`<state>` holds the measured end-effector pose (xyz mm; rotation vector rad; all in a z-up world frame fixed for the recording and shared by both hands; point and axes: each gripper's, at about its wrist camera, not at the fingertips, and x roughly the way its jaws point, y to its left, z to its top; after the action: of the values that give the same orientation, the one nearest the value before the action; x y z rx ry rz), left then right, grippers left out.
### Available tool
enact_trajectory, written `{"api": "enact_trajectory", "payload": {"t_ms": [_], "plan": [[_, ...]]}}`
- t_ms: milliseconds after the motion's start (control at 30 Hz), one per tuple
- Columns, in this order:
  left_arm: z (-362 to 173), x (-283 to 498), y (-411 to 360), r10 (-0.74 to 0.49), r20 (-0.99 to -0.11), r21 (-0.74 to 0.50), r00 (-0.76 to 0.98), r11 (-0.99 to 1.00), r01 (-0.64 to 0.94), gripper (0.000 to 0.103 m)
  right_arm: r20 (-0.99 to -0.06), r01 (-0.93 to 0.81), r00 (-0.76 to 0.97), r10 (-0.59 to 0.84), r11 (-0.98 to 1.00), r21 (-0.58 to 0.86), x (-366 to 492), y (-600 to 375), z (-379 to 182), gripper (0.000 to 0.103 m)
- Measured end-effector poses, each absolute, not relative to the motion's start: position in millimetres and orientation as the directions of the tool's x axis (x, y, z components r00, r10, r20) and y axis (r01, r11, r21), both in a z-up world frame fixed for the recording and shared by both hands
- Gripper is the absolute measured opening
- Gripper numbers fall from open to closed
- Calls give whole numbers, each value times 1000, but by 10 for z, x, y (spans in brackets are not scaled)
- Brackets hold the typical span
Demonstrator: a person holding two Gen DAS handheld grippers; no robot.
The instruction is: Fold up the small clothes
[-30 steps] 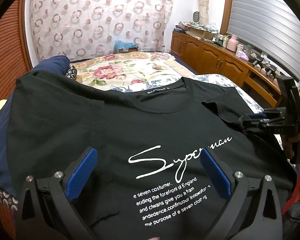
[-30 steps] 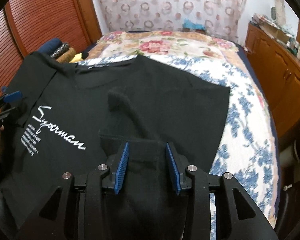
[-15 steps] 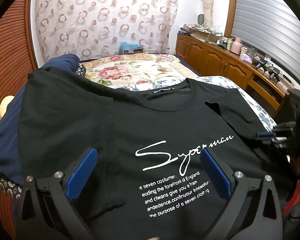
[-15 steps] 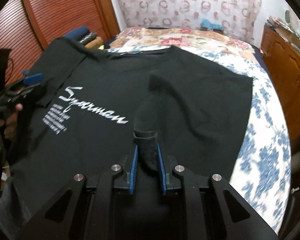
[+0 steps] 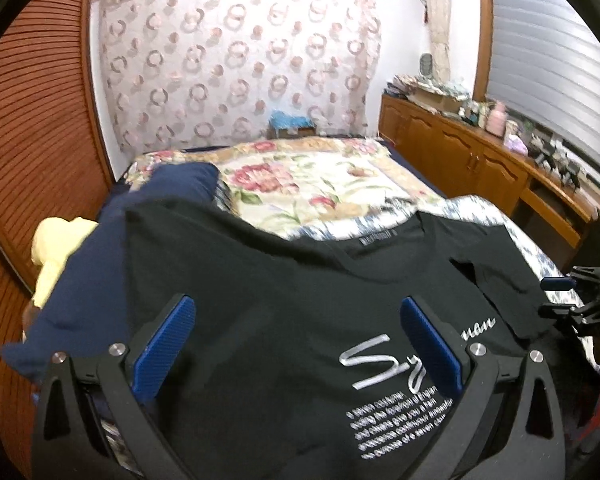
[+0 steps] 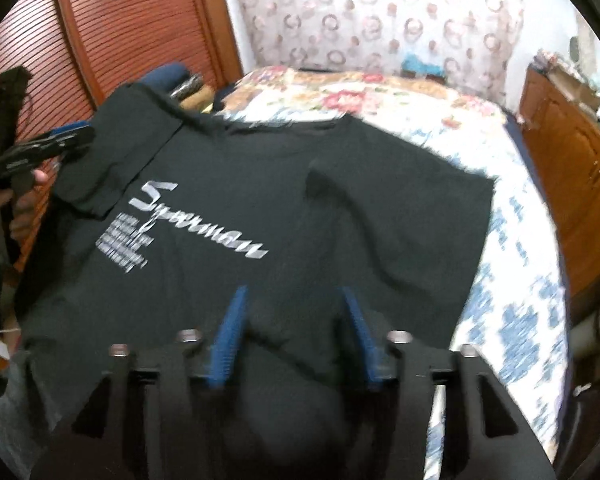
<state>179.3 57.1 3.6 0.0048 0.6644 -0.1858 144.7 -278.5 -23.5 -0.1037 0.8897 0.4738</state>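
Observation:
A black T-shirt with white "Superman" print lies face up on the bed; it also shows in the right wrist view. Its right sleeve is folded in over the body. My left gripper is open and empty, hovering over the shirt's left chest and shoulder. My right gripper is open just above the shirt's lower right part, with black cloth lying between the jaws but not pinched. Each gripper shows at the edge of the other's view, the right one and the left one.
A navy garment and a yellow cloth lie left of the shirt. A floral quilt covers the far bed, a blue-flowered sheet the near right. A wooden cabinet runs along the right, a slatted wooden door on the left.
My right gripper, shut on a fold of the shirt half a second ago, has opened and let it drop. My left gripper has swung left and tilted up.

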Motion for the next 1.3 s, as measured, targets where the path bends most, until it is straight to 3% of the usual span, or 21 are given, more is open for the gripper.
{"api": "enact_trajectory", "payload": {"t_ms": [167, 400, 633, 1300], "plan": [[137, 2001, 892, -141, -618, -65, 774, 990, 128, 94, -755, -361, 593, 278, 931, 59, 1805, -3043, -199, 64], [76, 2276, 1263, -78, -650, -64, 756, 997, 48, 67, -767, -279, 611, 196, 960, 23, 2270, -3343, -302, 64], [-32, 2444, 1445, -111, -689, -113, 717, 993, 45, 44, -787, -233, 596, 159, 972, 19, 2591, -3472, -455, 64], [-118, 2544, 1430, -148, -708, -132, 690, 988, 77, 41, -785, -257, 596, 171, 966, 15, 2720, -3443, -592, 65]]}}
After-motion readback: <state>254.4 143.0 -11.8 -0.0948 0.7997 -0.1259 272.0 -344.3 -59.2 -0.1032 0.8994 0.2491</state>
